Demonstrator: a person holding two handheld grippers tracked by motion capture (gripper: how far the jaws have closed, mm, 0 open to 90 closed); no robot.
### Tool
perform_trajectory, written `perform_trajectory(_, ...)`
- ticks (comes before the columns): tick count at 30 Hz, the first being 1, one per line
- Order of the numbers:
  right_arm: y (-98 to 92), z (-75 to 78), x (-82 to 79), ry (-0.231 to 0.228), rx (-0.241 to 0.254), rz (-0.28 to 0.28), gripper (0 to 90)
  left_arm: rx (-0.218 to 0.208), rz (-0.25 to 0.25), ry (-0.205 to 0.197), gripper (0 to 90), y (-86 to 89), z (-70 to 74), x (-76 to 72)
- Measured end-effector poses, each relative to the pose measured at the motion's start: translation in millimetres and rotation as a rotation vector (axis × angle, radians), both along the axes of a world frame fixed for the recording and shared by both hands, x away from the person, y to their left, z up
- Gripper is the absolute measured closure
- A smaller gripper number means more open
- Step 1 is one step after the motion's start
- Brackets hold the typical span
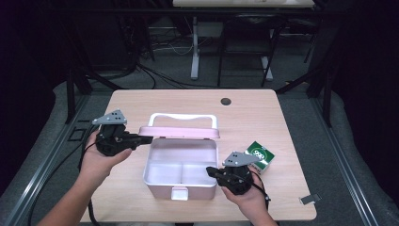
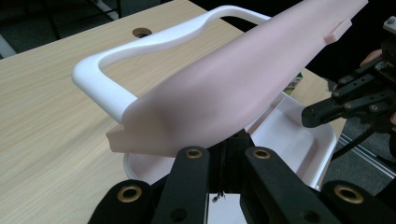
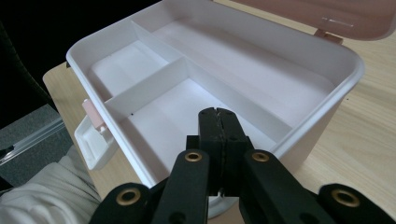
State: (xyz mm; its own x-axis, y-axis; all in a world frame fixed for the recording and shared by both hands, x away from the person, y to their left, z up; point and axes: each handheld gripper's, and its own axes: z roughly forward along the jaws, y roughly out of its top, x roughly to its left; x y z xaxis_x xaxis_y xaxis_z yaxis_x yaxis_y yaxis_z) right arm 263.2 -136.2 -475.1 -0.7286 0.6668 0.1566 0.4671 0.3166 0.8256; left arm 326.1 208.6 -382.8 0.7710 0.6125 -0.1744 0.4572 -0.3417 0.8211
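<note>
Left gripper (image 1: 141,139) sits at the left of the pink box (image 1: 181,181), its jaws pressed together with their tips under the left edge of the raised lid (image 1: 180,132); from the left gripper view the lid's underside (image 2: 233,88) lies just over the jaws, though whether the tips touch it or nip its edge I cannot tell; the white handle (image 1: 183,116) arches off the lid's far side. Right gripper (image 1: 210,171) is held at the near right corner of the box, clenched on nothing, its tips just over the right rim; the right gripper view shows the closed jaws meeting above the rim, pointing into the box (image 3: 327,88); inside, white dividers (image 3: 154,84) split the tray into one long compartment and two smaller ones; a small white latch (image 3: 93,137) hangs from the front wall.

Centre of the wooden table (image 1: 263,113) is where the box stands, slightly toward the near edge, lid lifted and roughly level above the far half of the tray; a small green-and-white carton (image 1: 261,155) lies on the table just right of the right gripper, apart from the box; a dark round hole (image 1: 226,101) marks the far part of the tabletop; a small grey clip (image 1: 309,199) rests near the near right corner.
</note>
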Motion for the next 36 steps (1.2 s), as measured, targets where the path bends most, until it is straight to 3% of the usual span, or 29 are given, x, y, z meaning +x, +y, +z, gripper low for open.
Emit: perform_trajectory(36, 10.4, -12.8, -3.3, 0.024, -0.012, 0.049, 90.0, -0.017, 0.07, -0.004, 90.0, -4.6, 14.6, 37.1)
